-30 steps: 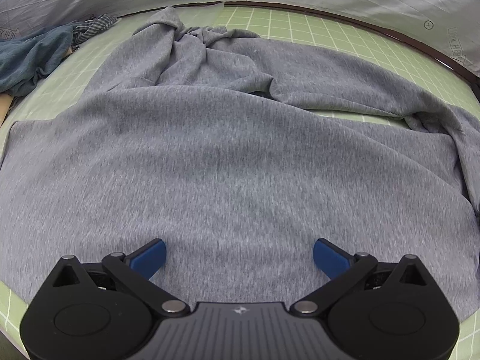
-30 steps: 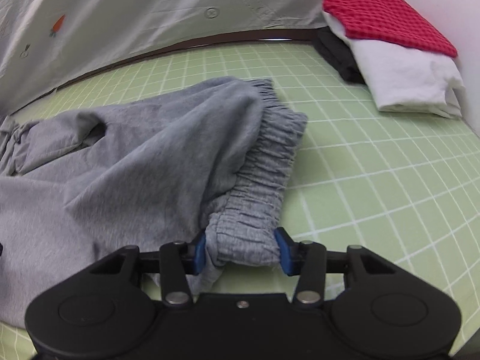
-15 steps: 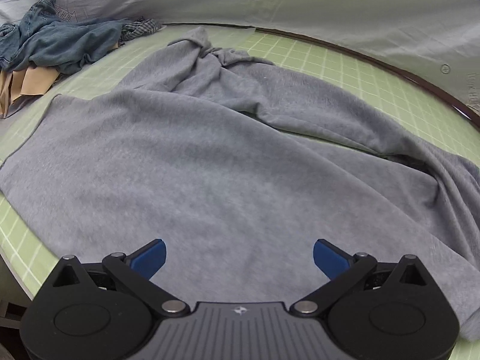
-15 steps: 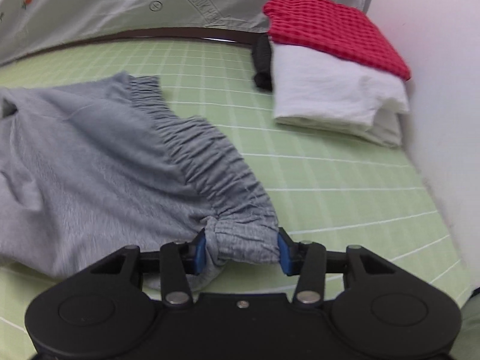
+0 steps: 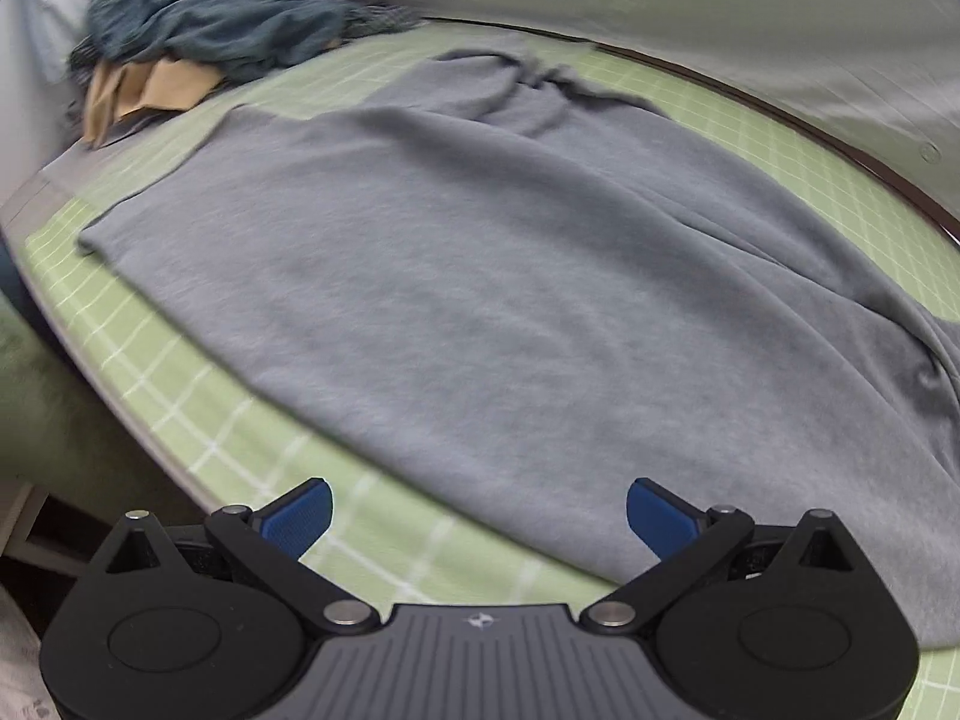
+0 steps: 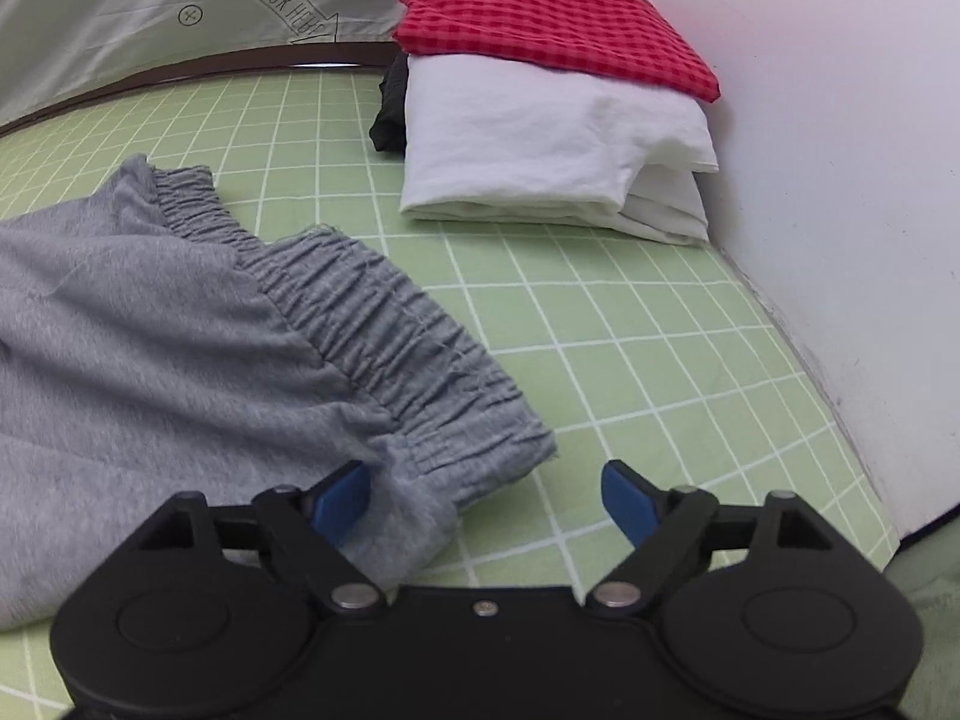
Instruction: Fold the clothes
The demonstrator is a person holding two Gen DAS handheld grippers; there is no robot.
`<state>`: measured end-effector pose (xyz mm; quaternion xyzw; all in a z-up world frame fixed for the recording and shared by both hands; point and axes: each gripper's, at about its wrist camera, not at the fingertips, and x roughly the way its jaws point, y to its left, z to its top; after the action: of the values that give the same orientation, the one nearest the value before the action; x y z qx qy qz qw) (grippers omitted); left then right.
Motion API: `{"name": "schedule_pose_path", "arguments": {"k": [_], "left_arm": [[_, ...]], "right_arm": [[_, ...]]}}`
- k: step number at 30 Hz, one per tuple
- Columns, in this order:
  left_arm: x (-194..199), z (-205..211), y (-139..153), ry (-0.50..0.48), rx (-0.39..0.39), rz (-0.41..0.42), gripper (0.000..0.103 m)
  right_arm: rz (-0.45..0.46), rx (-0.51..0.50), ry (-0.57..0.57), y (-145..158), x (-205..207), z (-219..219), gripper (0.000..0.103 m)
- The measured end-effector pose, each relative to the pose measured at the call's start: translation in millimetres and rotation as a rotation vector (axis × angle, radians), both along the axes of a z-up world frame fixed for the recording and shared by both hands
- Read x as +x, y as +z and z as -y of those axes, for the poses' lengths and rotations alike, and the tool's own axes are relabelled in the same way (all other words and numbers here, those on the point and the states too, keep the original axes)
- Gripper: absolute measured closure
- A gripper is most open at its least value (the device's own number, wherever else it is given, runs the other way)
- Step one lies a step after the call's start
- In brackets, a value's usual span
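The grey sweatpants (image 5: 480, 300) lie spread along the counter's (image 6: 600, 312) near edge, waistband (image 6: 384, 324) beside the wide right tongs (image 6: 483, 495); left tongs (image 5: 477, 510) wide, empty; probably next: grip for folding.

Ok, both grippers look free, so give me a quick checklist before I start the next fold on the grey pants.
1. Right gripper open, released: ok.
2. Left gripper open, empty: ok.
3. Waistband flat on the mat: not ok, corner bunched by the left finger.
4. Pants leg spread smooth: ok near side; far leg twisted, not ok.
5. Folded stack apart from the pants: ok.
6. Unfolded pile off the pants: ok.
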<state>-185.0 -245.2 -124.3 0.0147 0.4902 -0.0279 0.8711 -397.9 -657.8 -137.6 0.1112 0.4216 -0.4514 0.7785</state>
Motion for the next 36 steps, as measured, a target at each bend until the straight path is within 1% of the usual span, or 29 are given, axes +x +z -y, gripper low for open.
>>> {"name": "schedule_pose_path", "arguments": {"k": [1, 2, 4, 7, 11, 13, 15, 16, 17, 18, 21, 23, 24, 25, 27, 28, 29, 30, 31, 33, 34, 36], "left_arm": [[4, -10, 1, 0.018, -0.003, 0.005, 0.000], [8, -21, 2, 0.036, -0.006, 0.010, 0.000], [20, -44, 2, 0.076, -0.014, 0.018, 0.000], [49, -88, 1, 0.137, -0.033, 0.020, 0.000], [98, -154, 1, 0.220, -0.054, 0.011, 0.002], [122, -194, 2, 0.296, -0.104, 0.020, 0.003], [144, -231, 2, 0.364, -0.169, 0.027, 0.007], [157, -248, 1, 0.394, -0.205, 0.022, 0.011], [169, -262, 0, 0.412, -0.231, 0.015, 0.019], [178, -271, -2, 0.408, -0.241, 0.002, 0.021], [206, -295, -6, 0.395, -0.264, -0.039, 0.022], [216, -298, -8, 0.360, -0.243, -0.064, 0.023], [219, -299, -10, 0.341, -0.241, -0.070, 0.023], [221, -300, -10, 0.316, -0.243, -0.065, 0.025], [225, -300, -11, 0.275, -0.240, -0.057, 0.035], [226, -301, -11, 0.261, -0.243, -0.054, 0.049], [228, -302, -11, 0.260, -0.263, -0.056, 0.072], [230, -304, -11, 0.259, -0.283, -0.058, 0.088], [232, -305, -10, 0.259, -0.299, -0.056, 0.099], [233, -303, -3, 0.246, -0.296, -0.020, 0.100], [235, -300, 3, 0.222, -0.291, 0.011, 0.100], [241, -297, 19, 0.179, -0.310, 0.072, 0.100]], "right_arm": [[0.013, -0.004, -0.008, 2, 3, -4, 0.006], [0.030, -0.014, -0.016, 6, 8, -10, 0.004], [0.060, -0.035, -0.032, 12, 17, -22, 0.003], [0.087, -0.066, -0.053, 20, 42, -44, 0.002], [0.108, -0.081, -0.081, 27, 82, -90, 0.002], [0.113, -0.075, -0.069, 27, 102, -123, 0.002], [0.116, -0.077, -0.031, 22, 123, -160, 0.002], [0.115, -0.078, -0.014, 19, 133, -177, 0.002], [0.114, -0.074, -0.006, 15, 143, -191, 0.002], [0.115, -0.064, -0.004, 11, 152, -204, 0.002], [0.123, -0.021, -0.013, 5, 173, -236, 0.002], [0.110, -0.024, -0.003, 8, 182, -253, 0.002], [0.101, -0.030, 0.003, 9, 185, -261, 0.002], [0.094, -0.035, 0.005, 11, 188, -268, 0.002], [0.088, -0.039, -0.006, 14, 188, -277, 0.002], [0.085, -0.038, -0.010, 14, 187, -280, 0.002], [0.079, -0.037, -0.014, 14, 186, -282, 0.002], [0.073, -0.036, -0.020, 13, 185, -283, 0.002], [0.066, -0.035, -0.025, 13, 184, -284, 0.002], [0.064, -0.037, -0.054, 12, 182, -286, 0.002], [0.066, -0.035, -0.071, 12, 181, -285, 0.002], [0.067, -0.020, -0.095, 8, 181, -279, 0.002]]}}
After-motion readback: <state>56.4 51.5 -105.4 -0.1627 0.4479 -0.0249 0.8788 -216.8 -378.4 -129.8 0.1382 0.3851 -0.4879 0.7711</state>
